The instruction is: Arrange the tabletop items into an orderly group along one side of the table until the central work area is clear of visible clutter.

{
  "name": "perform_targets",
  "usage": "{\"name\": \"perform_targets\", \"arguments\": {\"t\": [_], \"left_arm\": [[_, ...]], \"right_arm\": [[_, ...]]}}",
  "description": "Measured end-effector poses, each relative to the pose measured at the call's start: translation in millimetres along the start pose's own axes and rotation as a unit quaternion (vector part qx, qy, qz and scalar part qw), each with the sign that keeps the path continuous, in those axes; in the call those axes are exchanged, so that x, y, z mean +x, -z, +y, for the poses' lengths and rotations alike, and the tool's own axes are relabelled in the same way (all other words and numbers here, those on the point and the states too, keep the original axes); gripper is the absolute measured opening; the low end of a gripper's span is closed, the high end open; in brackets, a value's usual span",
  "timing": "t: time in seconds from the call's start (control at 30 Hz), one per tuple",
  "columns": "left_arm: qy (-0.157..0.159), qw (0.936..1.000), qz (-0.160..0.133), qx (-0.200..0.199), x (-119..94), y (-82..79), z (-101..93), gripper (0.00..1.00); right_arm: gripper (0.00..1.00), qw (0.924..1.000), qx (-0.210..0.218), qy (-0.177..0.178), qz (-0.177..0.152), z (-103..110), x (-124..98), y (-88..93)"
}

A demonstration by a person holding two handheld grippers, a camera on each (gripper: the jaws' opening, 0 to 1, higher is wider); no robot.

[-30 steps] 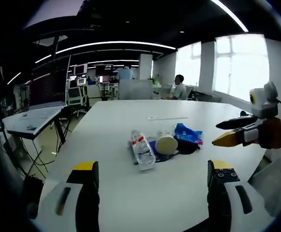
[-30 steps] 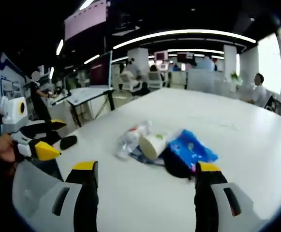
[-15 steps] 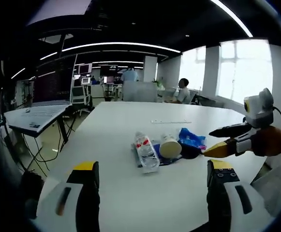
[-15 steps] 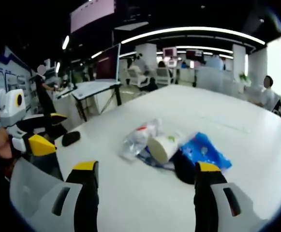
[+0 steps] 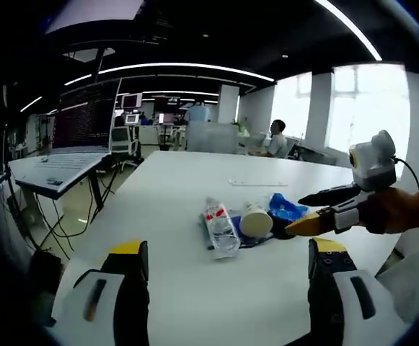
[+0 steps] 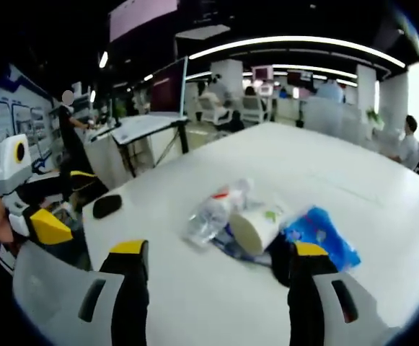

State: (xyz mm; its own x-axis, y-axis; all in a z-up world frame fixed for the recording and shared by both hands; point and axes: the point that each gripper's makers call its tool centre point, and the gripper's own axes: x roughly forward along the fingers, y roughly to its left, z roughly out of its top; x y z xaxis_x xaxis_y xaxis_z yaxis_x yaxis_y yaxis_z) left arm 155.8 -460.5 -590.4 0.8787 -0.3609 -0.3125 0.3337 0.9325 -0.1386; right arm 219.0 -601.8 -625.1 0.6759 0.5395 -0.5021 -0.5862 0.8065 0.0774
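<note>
Both grippers hover level, jaws released: left gripper (image 5: 223, 267), right gripper (image 6: 213, 270). A crushed bottle (image 6: 213, 210), paper cup (image 6: 256, 227) and blue packet (image 6: 323, 234) lie touching on the white table (image 6: 339, 173).

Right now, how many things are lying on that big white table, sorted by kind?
Clear crumpled plastic bottle with a red label: 1
White paper cup on its side: 1
Blue plastic packet: 1
Black object under the pile: 1
Small black oval object near the table edge: 1
Total: 5
</note>
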Motion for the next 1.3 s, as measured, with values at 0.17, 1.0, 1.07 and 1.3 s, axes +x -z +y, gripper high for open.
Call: {"name": "perform_targets", "arguments": {"t": [0.17,1.0,1.07,1.3], "left_arm": [[-0.005,1.0000,0.003,0.001,-2,1.1,2.6,0.91],[0.004,0.9998,0.018,0.008,-5,8.0,-6.8,0.90],[0.005,0.9998,0.017,0.008,-5,7.6,-7.5,0.90],[0.004,0.9997,0.019,0.012,-6,8.3,-7.7,0.90]], "right_arm": [[0.77,0.9998,-0.013,-0.013,0.003,7,11,-3.1],[0.76,0.9977,-0.034,-0.053,0.026,29,49,-8.3],[0.76,0.9976,-0.032,-0.055,0.026,30,52,-9.1],[0.76,0.9971,-0.034,-0.061,0.030,31,60,-9.3]]}}
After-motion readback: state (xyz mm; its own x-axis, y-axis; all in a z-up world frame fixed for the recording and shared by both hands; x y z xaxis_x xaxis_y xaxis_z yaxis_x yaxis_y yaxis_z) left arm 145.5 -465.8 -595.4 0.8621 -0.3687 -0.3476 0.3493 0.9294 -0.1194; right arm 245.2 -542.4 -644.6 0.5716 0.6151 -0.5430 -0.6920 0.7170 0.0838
